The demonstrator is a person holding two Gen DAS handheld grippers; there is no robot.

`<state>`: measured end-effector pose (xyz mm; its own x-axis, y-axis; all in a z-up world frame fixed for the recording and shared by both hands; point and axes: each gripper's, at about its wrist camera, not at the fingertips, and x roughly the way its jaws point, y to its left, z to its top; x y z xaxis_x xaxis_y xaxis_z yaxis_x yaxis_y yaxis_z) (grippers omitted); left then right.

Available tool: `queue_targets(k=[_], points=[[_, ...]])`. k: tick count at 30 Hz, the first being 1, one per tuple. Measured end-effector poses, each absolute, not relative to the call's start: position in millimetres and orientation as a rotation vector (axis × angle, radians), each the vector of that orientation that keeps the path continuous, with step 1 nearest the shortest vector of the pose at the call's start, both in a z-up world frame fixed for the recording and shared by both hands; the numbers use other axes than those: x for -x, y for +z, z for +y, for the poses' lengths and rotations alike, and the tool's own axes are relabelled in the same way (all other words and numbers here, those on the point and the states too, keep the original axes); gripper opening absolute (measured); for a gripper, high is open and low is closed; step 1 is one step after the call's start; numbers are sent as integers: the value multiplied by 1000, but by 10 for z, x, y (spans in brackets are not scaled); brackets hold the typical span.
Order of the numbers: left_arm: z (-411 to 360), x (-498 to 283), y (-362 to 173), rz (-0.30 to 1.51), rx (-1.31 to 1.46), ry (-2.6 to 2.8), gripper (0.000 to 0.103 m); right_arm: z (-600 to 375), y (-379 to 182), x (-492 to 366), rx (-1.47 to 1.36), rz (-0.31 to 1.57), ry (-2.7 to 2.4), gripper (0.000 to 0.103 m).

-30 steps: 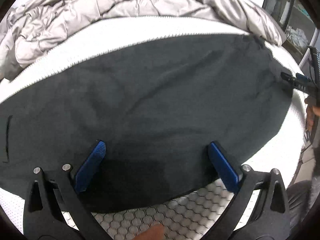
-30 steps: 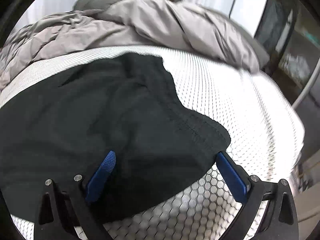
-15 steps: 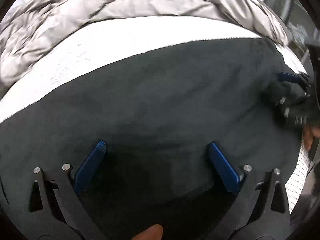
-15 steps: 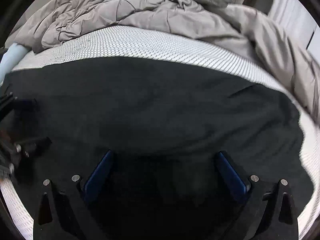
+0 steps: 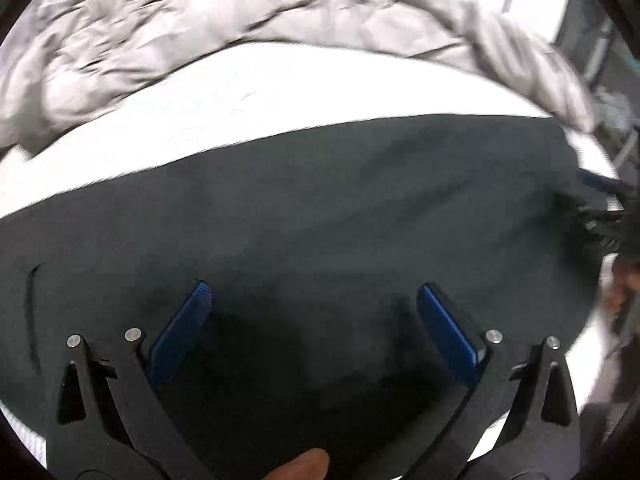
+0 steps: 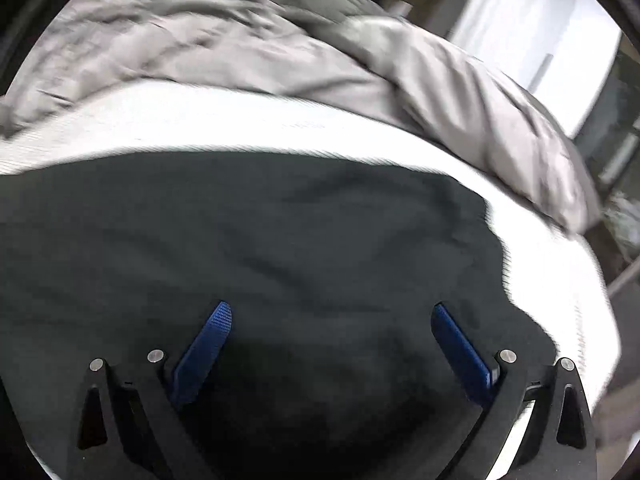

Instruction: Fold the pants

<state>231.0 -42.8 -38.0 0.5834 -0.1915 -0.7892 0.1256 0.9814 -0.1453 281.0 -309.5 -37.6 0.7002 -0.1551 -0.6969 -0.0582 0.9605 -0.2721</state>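
I judge the fold as partly made at most. The pants lie spread over the white mattress as one broad dark panel, its far edge a fairly straight line; from the right wrist view their right edge runs uneven toward the mattress side. Whether one leg already lies over the other I cannot tell. The lengthwise folds look still to be made.

The cloth is dark grey to black, soft and matte, with shallow creases and a short dark slit at its left.

My left claw is spread wide over the cloth and grips nothing. My right claw is likewise wide and empty. A crumpled grey duvet lies behind the pants.
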Motion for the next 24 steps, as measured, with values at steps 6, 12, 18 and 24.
queue_targets(k=[6,12,18,24], points=[[-902,-2856,-576,1026,12,-182,103,-2392,-601,-3202,288,903,215,102],[-561,-2829,-555,1023,69,-186,102,-2889,-617,-3398,331,891,3,102],[-247,-2736,-448,990,168,-222,102,-3922,-524,-3421,119,882,-281,102],[-307,-2856,-168,898,177,-181,102,-3318,-270,-3269,260,811,-239,102]])
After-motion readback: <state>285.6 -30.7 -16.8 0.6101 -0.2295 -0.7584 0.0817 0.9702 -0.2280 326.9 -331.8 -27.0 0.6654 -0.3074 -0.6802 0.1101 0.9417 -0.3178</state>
